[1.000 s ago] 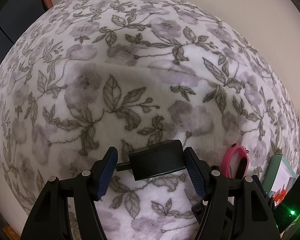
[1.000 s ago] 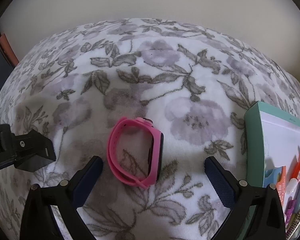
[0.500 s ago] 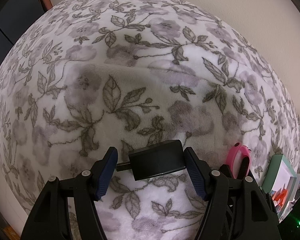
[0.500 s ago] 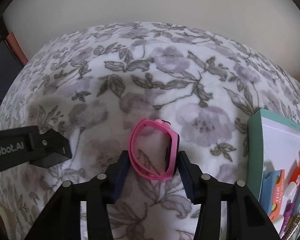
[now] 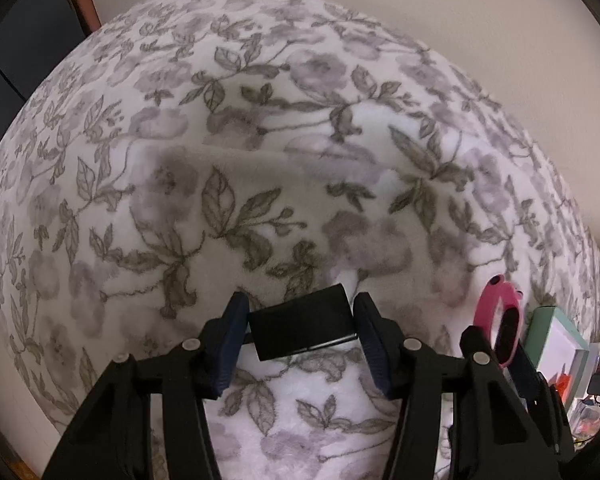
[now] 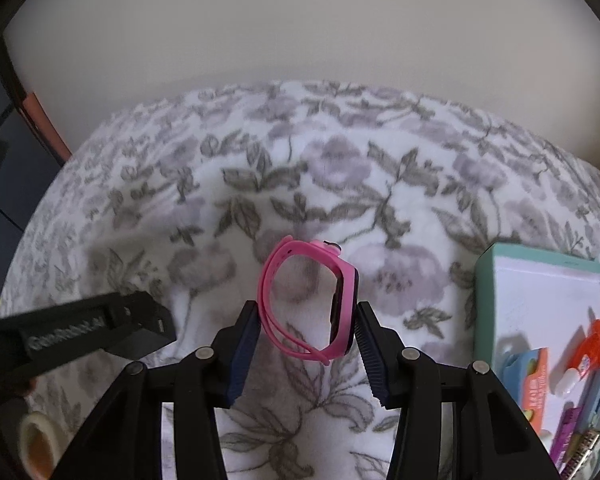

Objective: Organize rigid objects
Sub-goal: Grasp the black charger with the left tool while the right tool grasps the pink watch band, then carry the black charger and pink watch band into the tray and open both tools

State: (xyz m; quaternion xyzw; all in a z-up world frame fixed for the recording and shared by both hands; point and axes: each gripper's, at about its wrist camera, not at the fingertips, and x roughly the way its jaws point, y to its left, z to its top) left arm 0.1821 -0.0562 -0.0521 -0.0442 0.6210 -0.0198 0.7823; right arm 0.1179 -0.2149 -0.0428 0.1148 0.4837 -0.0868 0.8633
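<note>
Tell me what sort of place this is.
Probably a home, on a bed or sofa: a plush floral blanket covers the surface against a plain wall, with a teal box of small odds and ends alongside.

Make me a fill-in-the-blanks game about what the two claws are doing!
The right claw pinches a ____ rubbery watch band.
The left claw is closing on a ____ boxy plug adapter.
The teal open box lies on the ____ blanket.

Missing words: pink; black; flowery
</note>
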